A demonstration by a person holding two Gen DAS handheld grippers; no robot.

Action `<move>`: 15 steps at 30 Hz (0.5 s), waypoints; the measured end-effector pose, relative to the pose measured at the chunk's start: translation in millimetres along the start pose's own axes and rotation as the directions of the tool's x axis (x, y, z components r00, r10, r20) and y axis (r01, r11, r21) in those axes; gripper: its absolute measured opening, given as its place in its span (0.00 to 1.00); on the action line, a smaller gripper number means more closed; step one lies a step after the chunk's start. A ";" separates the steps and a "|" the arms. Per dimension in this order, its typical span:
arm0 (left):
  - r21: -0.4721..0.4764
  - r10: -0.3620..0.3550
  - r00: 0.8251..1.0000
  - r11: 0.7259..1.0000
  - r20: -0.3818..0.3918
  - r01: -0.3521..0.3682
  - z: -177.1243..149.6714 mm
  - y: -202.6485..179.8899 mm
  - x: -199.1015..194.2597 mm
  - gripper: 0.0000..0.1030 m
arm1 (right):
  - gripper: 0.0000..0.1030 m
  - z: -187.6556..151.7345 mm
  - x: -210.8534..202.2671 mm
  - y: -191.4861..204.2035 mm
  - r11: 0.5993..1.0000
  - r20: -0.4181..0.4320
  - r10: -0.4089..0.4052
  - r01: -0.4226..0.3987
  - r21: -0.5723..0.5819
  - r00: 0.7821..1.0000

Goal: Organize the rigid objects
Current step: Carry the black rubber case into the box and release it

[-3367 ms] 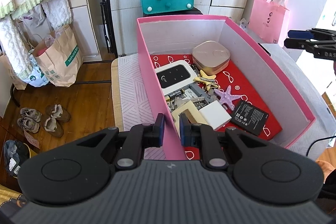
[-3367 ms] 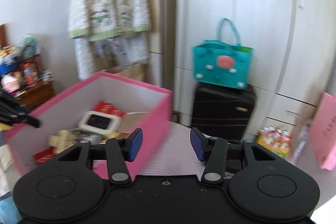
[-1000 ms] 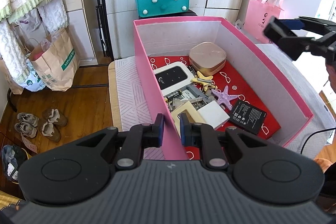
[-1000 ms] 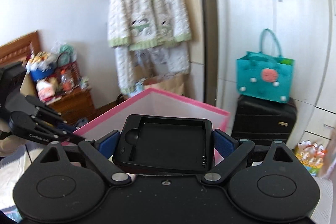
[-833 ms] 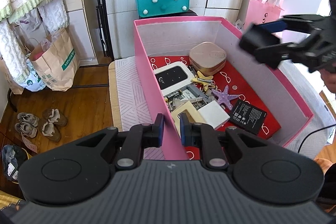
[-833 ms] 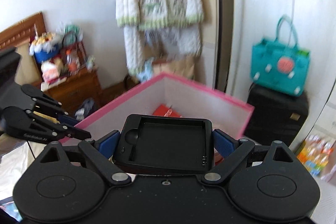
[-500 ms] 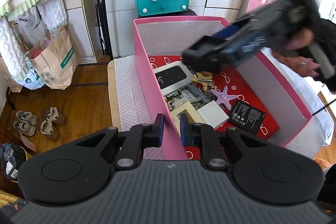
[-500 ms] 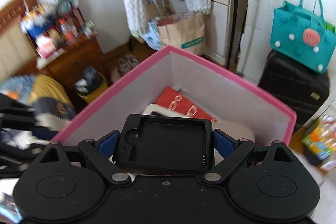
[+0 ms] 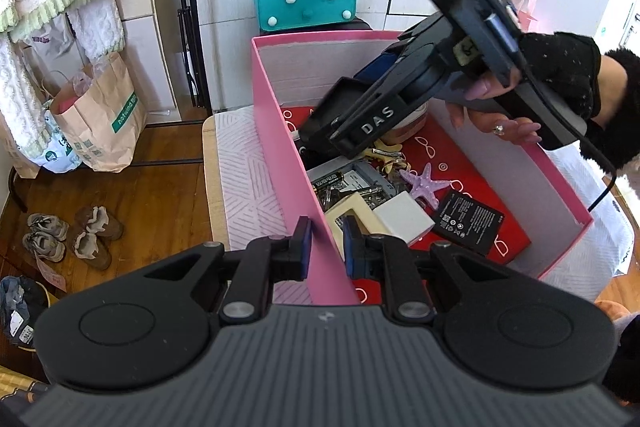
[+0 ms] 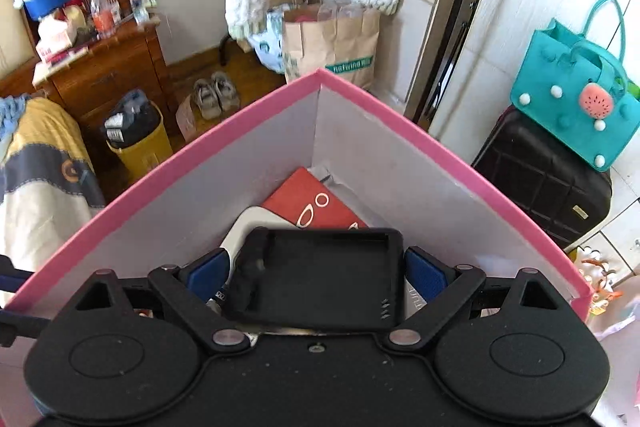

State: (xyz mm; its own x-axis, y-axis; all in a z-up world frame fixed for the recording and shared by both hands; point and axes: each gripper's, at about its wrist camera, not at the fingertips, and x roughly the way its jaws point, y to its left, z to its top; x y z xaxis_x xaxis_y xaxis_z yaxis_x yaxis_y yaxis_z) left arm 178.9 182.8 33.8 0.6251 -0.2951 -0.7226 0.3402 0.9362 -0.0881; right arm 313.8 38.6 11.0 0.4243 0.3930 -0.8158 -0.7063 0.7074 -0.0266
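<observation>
From the left wrist view, the left gripper (image 9: 325, 241) pinches the near side wall of the pink box (image 9: 280, 131), one pad outside and one inside, most likely to steady the box while the other hand loads it. Above the box's far half, a hand (image 9: 516, 99) tilts the right gripper (image 9: 320, 131) down into the opening, and the black tray (image 9: 340, 103) it carries hangs just over the contents there. Inside the box, on a red patterned lining (image 9: 460, 171), lie a purple starfish (image 9: 424, 183) near the middle, a black battery (image 9: 468, 219) toward the near right corner, a white block (image 9: 404, 219) and a cream block (image 9: 348, 215) against the near left wall beside the left gripper, and batteries (image 9: 332, 183) with small metal parts just beyond those blocks; a tan rounded case (image 9: 408, 129) shows partly behind the right gripper. From the right wrist view, the right gripper (image 10: 318, 275) is clamped on the black tray (image 10: 320, 279) across its two short sides, holding it flat with its hollow side up, which looks like a carry meant to end in laying it down. Beyond the tray the pink box (image 10: 320, 83) shows its far corner, with the red patterned lining (image 10: 312, 203) and a white device (image 10: 248, 223) directly under the tray's leading edge. The tray is inside the box's walls but, as far as can be judged, not yet resting on anything.
</observation>
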 end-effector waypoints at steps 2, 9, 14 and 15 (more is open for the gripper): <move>-0.003 -0.004 1.000 1.000 0.004 0.004 -1.2 1.0 -0.7 0.15 | 0.96 -0.8 -6.8 -4.5 0.999 0.026 0.032 -0.032 0.021 0.999; -0.015 -0.007 1.000 1.000 0.000 0.007 -0.8 2.2 -0.7 0.15 | 0.96 -10.1 -35.8 -10.3 0.994 0.126 0.052 -0.063 0.086 0.991; -0.013 -0.002 1.000 1.000 -0.009 0.002 0.9 1.1 -0.5 0.15 | 0.96 -41.4 -85.7 -1.0 0.990 0.235 0.087 -0.111 0.092 0.968; -0.013 0.000 1.000 1.000 -0.010 0.000 0.7 0.6 -0.3 0.15 | 0.96 -49.6 -96.2 1.5 0.989 0.266 0.086 -0.115 0.096 0.960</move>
State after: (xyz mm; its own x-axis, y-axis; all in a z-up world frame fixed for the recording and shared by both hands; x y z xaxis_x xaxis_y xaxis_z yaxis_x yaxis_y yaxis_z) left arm 179.3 183.4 34.4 0.6183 -0.2930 -0.7293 0.3306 0.9388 -0.0969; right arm 243.8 -27.3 60.8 0.4974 0.5945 -0.6318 -0.6925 0.7107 0.1235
